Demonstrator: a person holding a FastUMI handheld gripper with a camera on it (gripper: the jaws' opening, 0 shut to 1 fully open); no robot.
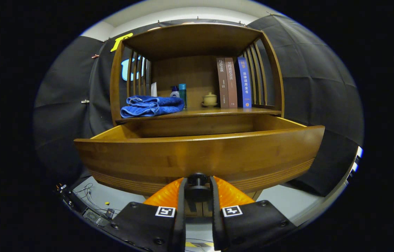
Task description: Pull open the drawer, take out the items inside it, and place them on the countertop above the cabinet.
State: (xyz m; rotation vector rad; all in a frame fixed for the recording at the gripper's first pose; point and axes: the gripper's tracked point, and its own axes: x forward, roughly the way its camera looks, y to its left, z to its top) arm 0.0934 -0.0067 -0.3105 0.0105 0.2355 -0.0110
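The claw (197, 185) is clamping the dark round knob (197, 180) at the lower middle of the drawer front (197, 157), one finger pressing on each side of it. The drawer is standing well out from the cabinet (197, 42), its front board nearest the claw and its open top showing behind that board. The inside floor is hiding behind the front, so what lies in it cannot be told. To finish this pull well, I judge the claw should be drawing straight back, level with the side rails, without twisting on the knob, then letting go before rising over the front edge. On the countertop (218, 111) above, a folded blue towel (151, 106) is lying at the left end, books (233, 83) are standing at the right end, leaving bare wood near the front edge.
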